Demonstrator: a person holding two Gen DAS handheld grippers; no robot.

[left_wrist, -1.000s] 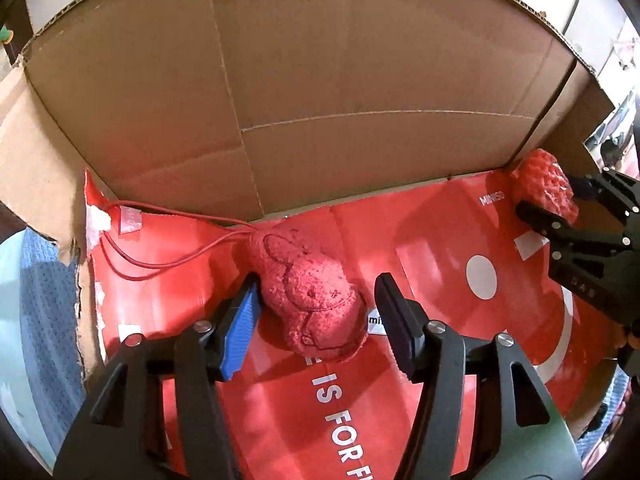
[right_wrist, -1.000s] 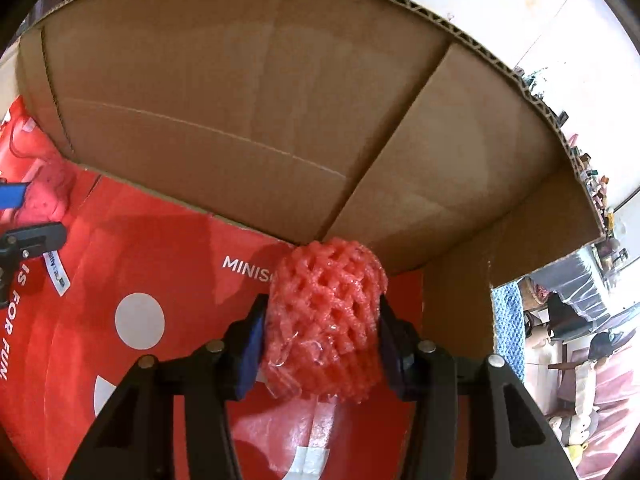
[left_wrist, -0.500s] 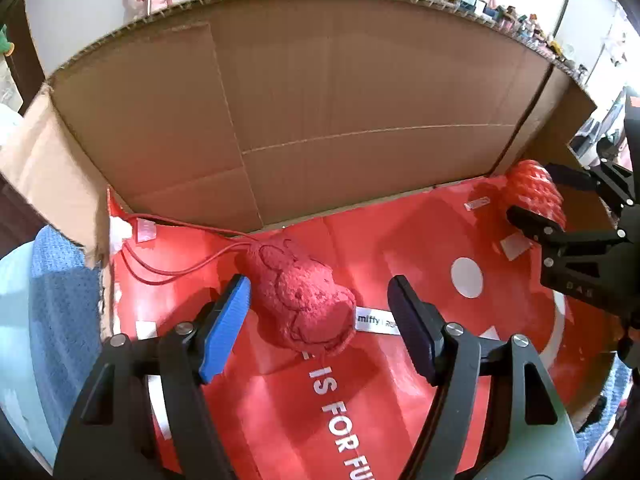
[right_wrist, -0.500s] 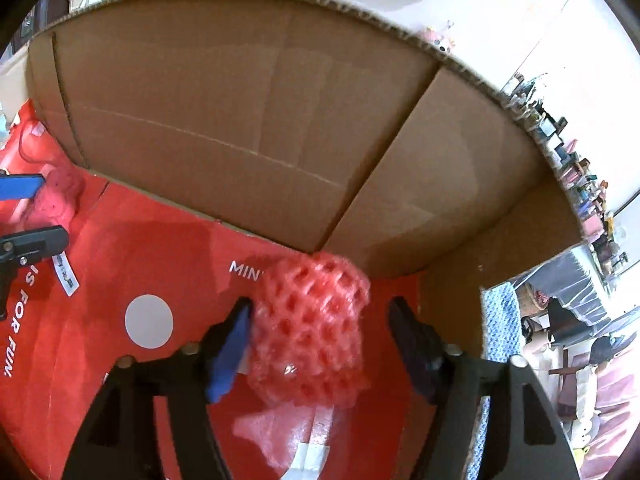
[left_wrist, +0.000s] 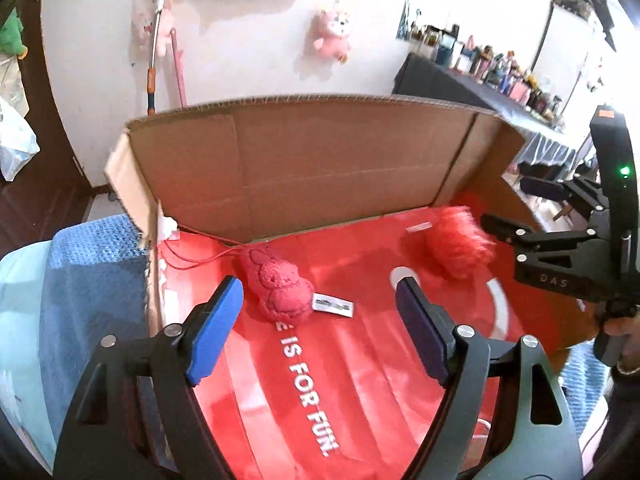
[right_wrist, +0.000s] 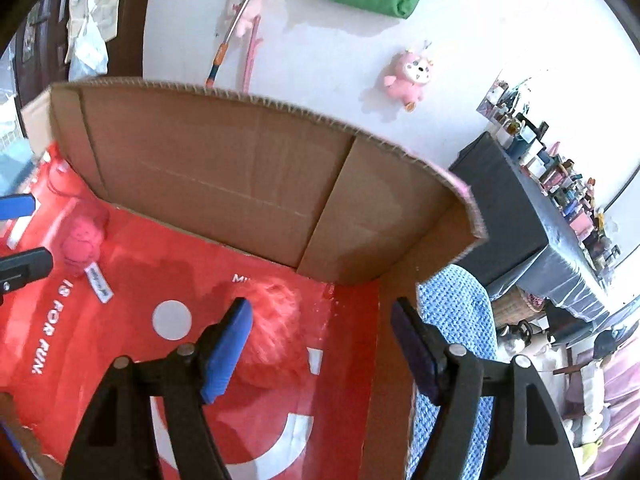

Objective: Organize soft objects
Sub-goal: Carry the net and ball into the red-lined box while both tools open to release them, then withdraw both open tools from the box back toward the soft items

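Note:
A red plush toy [left_wrist: 280, 286] with a white tag lies inside the cardboard box [left_wrist: 320, 168] on a red bag [left_wrist: 340, 360] that lines the bottom. A red foam net [left_wrist: 456, 246] lies at the box's right end, blurred. My left gripper [left_wrist: 320, 328] is open and empty, above and short of the plush. My right gripper [right_wrist: 320, 344] is open and empty above the box's right end; the foam net [right_wrist: 276, 336] lies below its left finger. The plush shows at the left of the right wrist view [right_wrist: 82, 240].
A blue towel [left_wrist: 92, 280] lies left of the box and another [right_wrist: 452, 340] to its right. Pink plush toys [left_wrist: 330, 34] hang on the white wall behind. A dark table [right_wrist: 540, 220] with many small items stands at the right.
My right gripper opened and let go of the foam net, which now lies in the box. Both grippers have pulled back and up, away from the box.

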